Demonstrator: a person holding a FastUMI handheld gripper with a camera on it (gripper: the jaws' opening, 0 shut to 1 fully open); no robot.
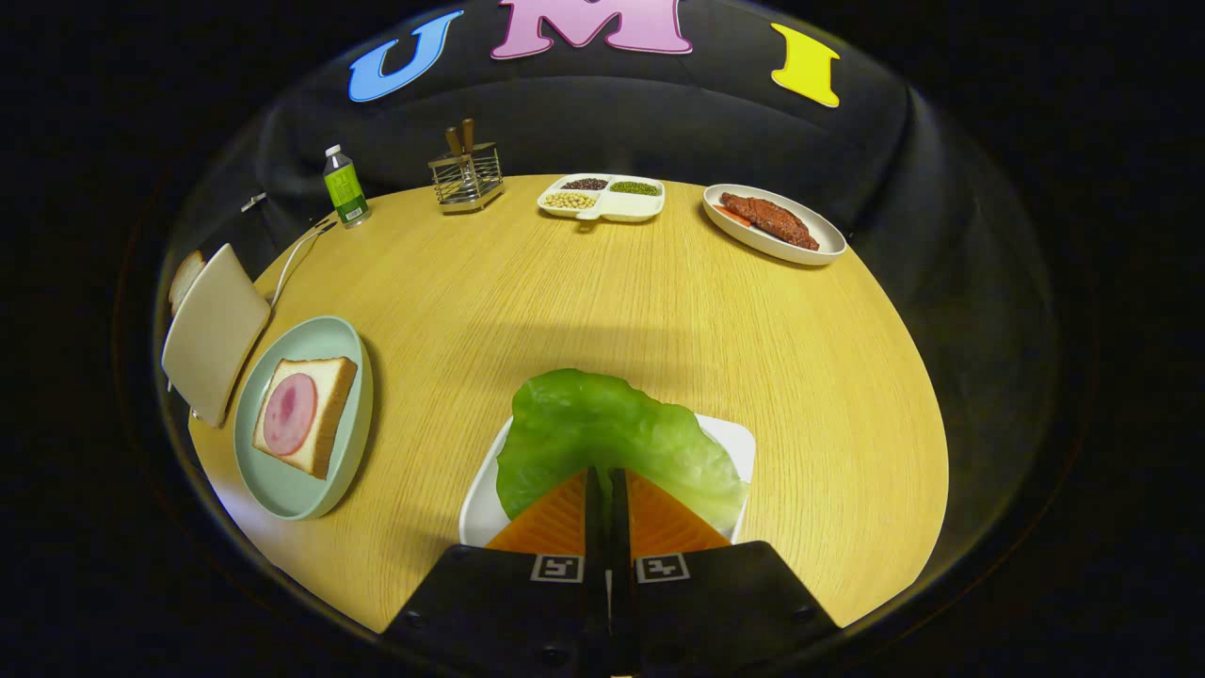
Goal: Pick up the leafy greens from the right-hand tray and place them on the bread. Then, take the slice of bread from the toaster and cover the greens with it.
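Evidently the tongs (607, 485) are pinched closed on the near edge of the leafy greens (612, 438) over the white tray (739, 443), so the floppy leaf could slip out before reaching the bread (306, 414) far left.

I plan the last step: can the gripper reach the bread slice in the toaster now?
Probably not yet: the gripper is shut on the greens. The toaster and its slice stand unobstructed beside the plate.
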